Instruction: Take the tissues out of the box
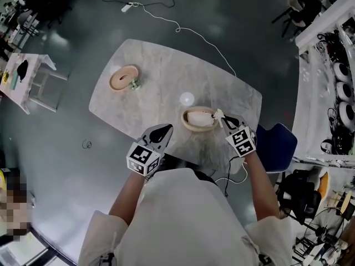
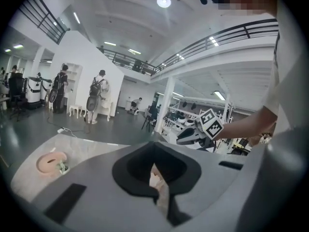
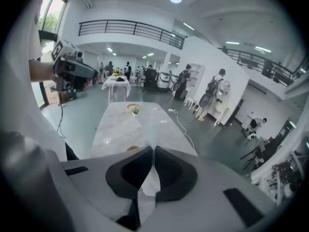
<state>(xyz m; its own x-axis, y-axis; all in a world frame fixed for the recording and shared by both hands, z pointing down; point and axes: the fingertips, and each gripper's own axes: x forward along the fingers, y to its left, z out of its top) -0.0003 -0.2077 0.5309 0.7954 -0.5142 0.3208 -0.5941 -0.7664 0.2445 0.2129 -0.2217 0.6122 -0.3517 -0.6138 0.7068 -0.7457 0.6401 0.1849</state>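
two tongs and two round tan pieces sit over one pale marble tabletop [image 1: 166, 65]. the round tissue box [image 1: 191, 127] is right of centre in the head view, near the tabletop's lower edge. it is a shallow tan ring with white tissue heaped inside it. one tissue [image 1: 213, 116] stretches from the box to the right tongs [image 1: 223, 119] just beside it, whose tips are pinched on the sheet. in the right gripper view the white sheet fills the narrow slit between them. the left tongs [image 1: 165, 131] hover lower left of the box, tips together, apart from it. a second round tan dish [image 1: 123, 77] lies upper left with a small green thing [image 1: 134, 83] at its edge. each of the tongs carries one cube of black-and-white square markers [image 1: 143, 158].
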